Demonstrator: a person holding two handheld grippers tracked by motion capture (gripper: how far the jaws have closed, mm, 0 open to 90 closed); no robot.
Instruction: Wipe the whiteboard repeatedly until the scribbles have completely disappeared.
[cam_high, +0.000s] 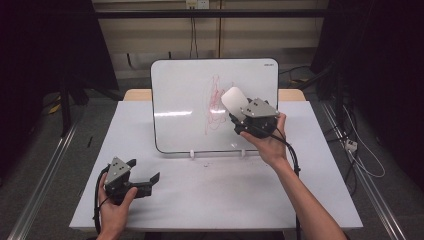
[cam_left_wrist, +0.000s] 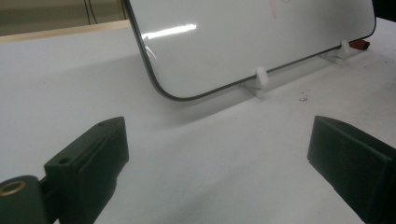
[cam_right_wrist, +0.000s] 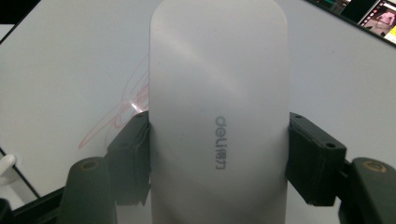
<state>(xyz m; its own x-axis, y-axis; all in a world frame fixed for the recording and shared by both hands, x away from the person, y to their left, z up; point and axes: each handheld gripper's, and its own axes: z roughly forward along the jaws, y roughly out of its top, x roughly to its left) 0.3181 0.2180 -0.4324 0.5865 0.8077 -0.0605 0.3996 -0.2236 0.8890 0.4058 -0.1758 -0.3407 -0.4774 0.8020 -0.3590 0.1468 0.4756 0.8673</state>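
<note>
So the right gripper is clamped on the white whiteboard eraser against the whiteboard near the tabletop's far edge, beside red scribbles yet to be wiped, while the left gripper rests spread wide and empty.

My left gripper hovers low over the white tabletop, jaws wide apart, nothing between. Ahead, a black-rimmed whiteboard leans in white plastic clips.
</note>
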